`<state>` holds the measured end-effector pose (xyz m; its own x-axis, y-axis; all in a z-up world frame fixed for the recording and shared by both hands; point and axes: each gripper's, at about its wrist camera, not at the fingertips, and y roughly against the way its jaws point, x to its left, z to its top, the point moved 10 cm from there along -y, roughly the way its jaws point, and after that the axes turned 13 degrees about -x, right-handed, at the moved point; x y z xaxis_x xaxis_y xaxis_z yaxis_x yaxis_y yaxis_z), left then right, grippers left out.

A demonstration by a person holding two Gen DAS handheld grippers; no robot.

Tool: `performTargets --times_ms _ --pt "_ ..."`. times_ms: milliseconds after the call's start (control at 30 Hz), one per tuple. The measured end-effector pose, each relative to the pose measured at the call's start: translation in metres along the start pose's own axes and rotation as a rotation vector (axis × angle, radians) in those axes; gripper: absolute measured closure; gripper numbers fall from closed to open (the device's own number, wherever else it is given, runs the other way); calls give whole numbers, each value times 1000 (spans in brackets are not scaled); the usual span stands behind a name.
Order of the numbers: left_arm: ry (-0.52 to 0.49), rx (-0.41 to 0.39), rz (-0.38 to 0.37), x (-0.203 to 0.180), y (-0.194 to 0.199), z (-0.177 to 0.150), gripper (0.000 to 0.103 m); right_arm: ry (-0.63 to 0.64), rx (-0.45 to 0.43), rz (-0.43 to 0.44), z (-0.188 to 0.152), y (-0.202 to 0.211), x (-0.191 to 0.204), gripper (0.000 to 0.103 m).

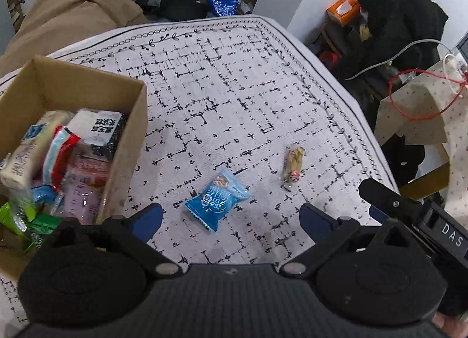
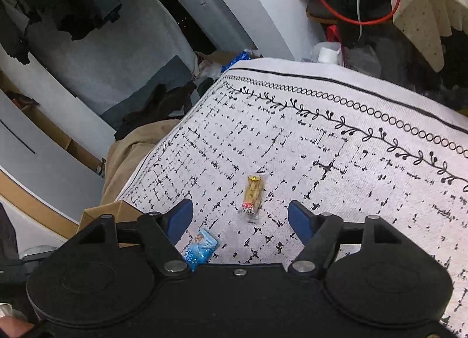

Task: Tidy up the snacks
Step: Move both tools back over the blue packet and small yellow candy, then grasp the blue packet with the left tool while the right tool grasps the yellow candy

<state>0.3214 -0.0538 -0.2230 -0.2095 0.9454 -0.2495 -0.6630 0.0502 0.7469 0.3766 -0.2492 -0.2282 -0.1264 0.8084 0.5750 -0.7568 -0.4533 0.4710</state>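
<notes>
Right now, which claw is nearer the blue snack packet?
Left. The left claw is open directly over the blue snack packet. The right claw is lined up on the yellow snack bar, with the packet off beside its left finger.

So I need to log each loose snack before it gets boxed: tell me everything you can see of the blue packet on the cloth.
The blue packet is a small pillow-style wrapper, glossy like plastic film, with crimped ends, white characters and a small picture near one end. It looks sealed and lies flat, skewed, on the patterned cloth, right of the cardboard box and left of the tan snack. Nothing touches it; it lies ahead of the left claw, whose fingers are apart.
</notes>
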Motion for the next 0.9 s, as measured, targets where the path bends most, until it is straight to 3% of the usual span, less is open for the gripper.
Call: performTargets --times_ms 500,800,900 --pt "-63 69 15 -1 -60 -23 23 -18 41 -14 -17 -40 -7 36" --pt "-32 62 63 14 -79 -29 43 -7 46 -48 -30 -65 -7 43" --pt "-32 52 84 16 -80 -28 55 7 46 -56 -34 -73 -5 45"
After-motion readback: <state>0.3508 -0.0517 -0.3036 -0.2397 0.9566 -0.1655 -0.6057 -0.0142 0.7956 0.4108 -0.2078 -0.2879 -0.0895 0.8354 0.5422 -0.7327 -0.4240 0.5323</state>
